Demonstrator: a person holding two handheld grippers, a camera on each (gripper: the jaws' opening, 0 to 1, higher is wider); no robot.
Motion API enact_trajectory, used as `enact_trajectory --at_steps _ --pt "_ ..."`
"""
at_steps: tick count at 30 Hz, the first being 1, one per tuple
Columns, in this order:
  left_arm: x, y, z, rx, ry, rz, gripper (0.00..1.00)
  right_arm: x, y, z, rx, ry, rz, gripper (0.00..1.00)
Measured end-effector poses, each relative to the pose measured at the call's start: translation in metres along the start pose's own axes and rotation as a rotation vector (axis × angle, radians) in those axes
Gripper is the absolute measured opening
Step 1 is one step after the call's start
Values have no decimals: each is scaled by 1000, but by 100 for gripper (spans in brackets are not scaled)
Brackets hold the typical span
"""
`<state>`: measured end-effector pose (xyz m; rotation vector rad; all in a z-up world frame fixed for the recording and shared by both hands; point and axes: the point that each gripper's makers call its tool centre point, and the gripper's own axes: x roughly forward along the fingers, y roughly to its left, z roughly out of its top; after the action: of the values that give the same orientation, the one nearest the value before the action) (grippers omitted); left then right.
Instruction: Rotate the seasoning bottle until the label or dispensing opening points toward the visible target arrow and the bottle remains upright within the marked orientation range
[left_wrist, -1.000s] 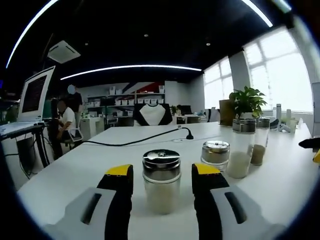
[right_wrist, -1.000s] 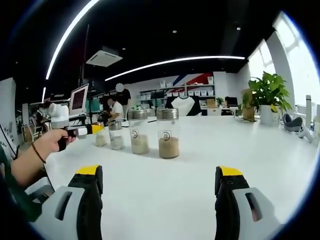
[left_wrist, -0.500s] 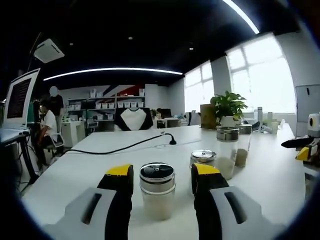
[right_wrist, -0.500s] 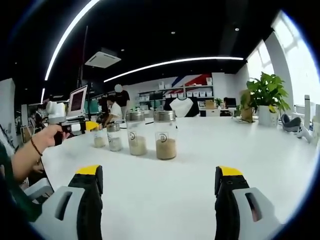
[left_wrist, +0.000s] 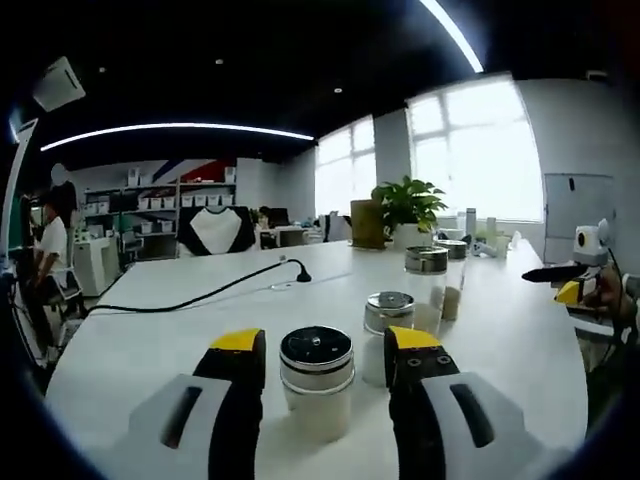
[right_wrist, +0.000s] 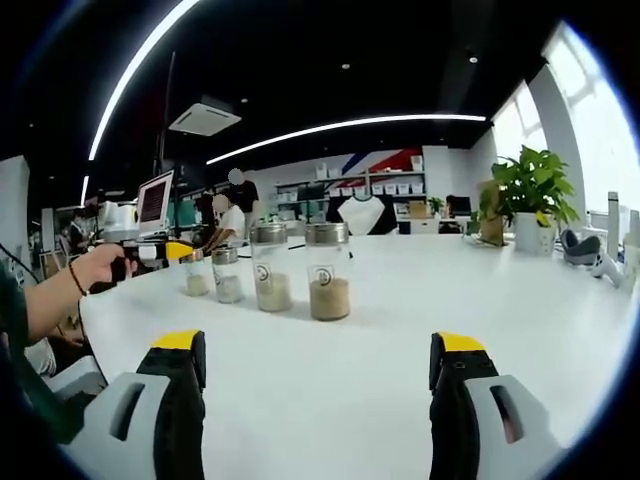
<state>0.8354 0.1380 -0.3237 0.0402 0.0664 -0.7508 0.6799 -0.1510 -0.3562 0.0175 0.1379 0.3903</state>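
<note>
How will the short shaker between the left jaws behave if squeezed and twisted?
The shaker looks squat and about half full, so it probably resists tipping. Its clear wall seems rigid and smooth, so it may slip in the left hand-held gripper on a light squeeze. The white table looks slick, so it likely slides.

Open-plan office. Long white table (right_wrist: 400, 330), monitor (right_wrist: 157, 200) at left of frame, shelves with storage boxes (right_wrist: 385, 187) on back wall, potted plant (right_wrist: 533, 195) beside big windows (left_wrist: 470, 150), ceiling light strips (right_wrist: 340, 125).
</note>
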Motion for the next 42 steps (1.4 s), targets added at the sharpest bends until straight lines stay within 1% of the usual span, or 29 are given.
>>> enact_trajectory --at_steps 2,3,6,11,12,13,15,18,25,28,30,32,37,42 --pt "1 -3 1 -11 -5 -37 50 0 0 0 0 0 -2 95" --pt "2 -6 1 -24 -6 -75 50 -1 0 0 -1 0 -2 95" --pt "4 -9 -1 -7 7 -133 51 -1 0 1 -2 -2 -3 95" --pt "6 -8 -1 -3 15 -170 51 -2 0 2 -4 -4 -6 95" --pt "6 -9 -1 -2 13 -188 51 -2 0 2 -4 -4 -7 95" --pt "6 -13 -2 -3 15 -221 51 -2 0 2 -4 -3 -6 95" --pt "7 -16 -4 -1 22 -251 51 -2 1 2 -6 -1 -5 95" --pt "8 -16 -7 7 35 -258 50 -2 1 2 -7 -3 -4 95" --pt "10 -12 -9 -18 33 -262 48 -3 0 2 -7 -3 -7 95" --pt "9 -12 -10 -21 36 -271 45 -3 0 2 -7 -3 -8 95" --pt "9 -10 -12 -22 47 -262 38 -3 0 1 -5 -1 -8 95" --pt "9 -10 -10 -40 40 -273 35 -2 1 1 -4 -1 -5 95" --pt "8 -10 -11 -24 43 -275 34 -2 0 1 -4 0 -4 95" --pt "8 -10 -11 -35 40 -275 34 -2 0 1 -5 0 -6 95"
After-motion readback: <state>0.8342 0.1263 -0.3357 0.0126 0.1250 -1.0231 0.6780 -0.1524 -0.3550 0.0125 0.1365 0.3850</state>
